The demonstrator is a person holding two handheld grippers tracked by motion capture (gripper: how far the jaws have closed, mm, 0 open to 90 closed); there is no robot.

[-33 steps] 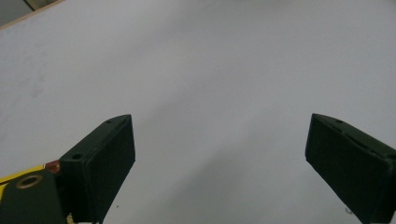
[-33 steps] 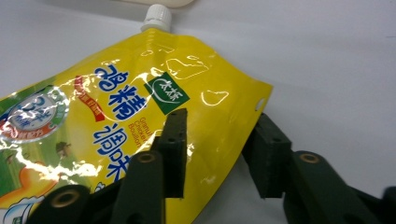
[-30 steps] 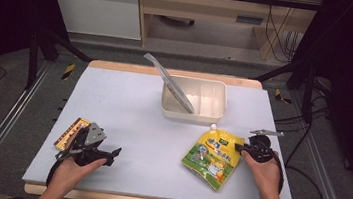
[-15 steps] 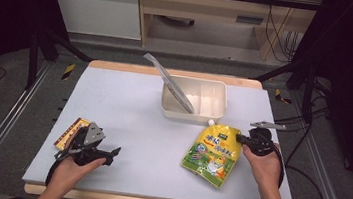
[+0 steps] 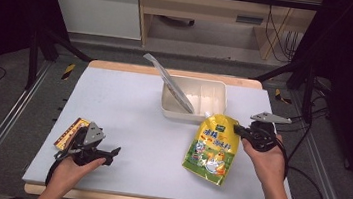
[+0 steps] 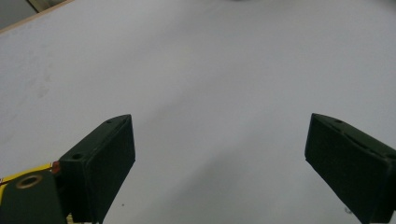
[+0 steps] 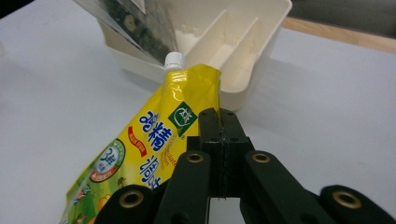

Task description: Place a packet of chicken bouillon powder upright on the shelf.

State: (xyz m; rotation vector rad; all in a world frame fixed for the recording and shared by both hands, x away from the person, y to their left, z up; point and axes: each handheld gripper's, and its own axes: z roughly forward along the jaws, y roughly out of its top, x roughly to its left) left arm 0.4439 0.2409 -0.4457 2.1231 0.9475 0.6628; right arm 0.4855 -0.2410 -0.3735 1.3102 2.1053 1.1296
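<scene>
Yellow spouted pouch (image 5: pixel 212 147), white cap (image 7: pixel 173 60)

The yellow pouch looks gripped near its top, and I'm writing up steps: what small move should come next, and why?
Probably lift the yellow pouch up and carry it toward the cream tray. The right gripper is shut on its upper edge, its white cap already reaches the tray's wall, and its bottom rests on the table.

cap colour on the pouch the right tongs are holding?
White cap on the yellow pouch; clearest in the right gripper view.
</scene>
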